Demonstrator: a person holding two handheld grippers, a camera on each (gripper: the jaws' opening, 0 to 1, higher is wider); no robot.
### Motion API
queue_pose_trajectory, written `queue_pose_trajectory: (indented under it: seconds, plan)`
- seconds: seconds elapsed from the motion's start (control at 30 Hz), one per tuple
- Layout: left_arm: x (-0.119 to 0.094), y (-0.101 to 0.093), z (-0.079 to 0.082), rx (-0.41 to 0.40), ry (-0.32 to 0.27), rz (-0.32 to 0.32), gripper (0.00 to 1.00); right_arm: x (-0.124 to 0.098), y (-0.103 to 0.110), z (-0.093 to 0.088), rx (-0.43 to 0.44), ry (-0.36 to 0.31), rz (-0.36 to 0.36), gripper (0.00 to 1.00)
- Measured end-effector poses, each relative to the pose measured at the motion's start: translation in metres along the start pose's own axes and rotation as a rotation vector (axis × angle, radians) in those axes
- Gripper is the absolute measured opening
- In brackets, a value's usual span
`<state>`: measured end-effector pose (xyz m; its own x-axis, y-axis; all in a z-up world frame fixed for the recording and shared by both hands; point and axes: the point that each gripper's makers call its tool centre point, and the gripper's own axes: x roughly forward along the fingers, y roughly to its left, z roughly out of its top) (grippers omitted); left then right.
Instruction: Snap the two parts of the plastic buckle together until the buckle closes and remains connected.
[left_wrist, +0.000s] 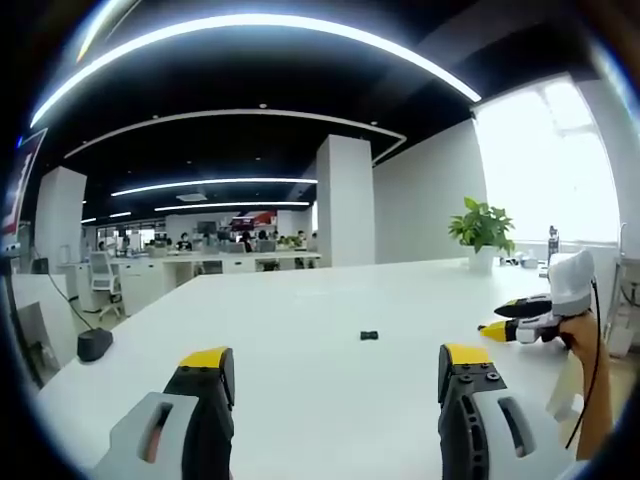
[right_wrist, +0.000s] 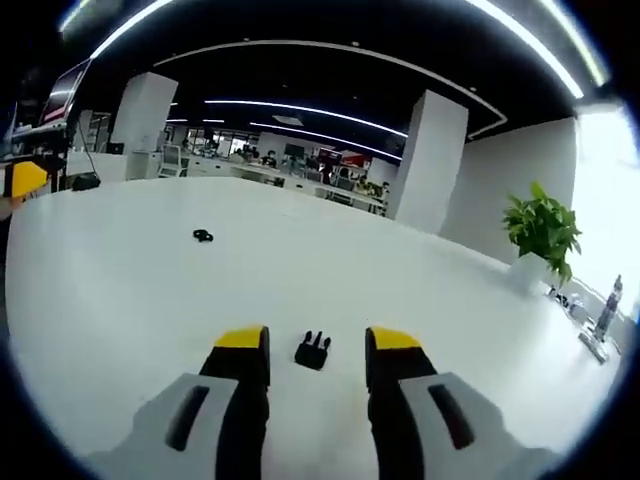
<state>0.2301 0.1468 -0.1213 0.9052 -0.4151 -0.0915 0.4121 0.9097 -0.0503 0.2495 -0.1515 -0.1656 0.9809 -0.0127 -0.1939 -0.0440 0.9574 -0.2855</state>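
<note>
On the white table (right_wrist: 120, 300) the pronged buckle half (right_wrist: 313, 350) lies flat just ahead of the right gripper (right_wrist: 316, 352), between its yellow-tipped jaws, which stand wide apart and hold nothing. The other buckle half (right_wrist: 203, 236) sits well apart, farther out on bare tabletop (small and dark in both views) (left_wrist: 369, 335). The left gripper (left_wrist: 338, 364) hovers with jaws spread wide, empty. A potted plant (left_wrist: 481, 228) stands near the far edge
</note>
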Motion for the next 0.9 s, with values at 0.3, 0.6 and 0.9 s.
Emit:
queue_pose_trajectory:
  seconds: [0.3,0.6,0.9]
  plan:
    - [0.001,0.0,-0.001,0.0,0.004,-0.002,0.85,0.003,0.012,0.003,-0.005,-0.021,0.048,0.51]
    - [0.002,-0.001,-0.003,0.001,0.009,-0.004,0.85,-0.001,0.003,-0.017,0.039,0.077,0.06,0.67]
    - [0.004,-0.005,-0.003,0.005,0.009,-0.012,0.85,0.0,0.003,-0.032,0.195,0.153,0.087,0.63]
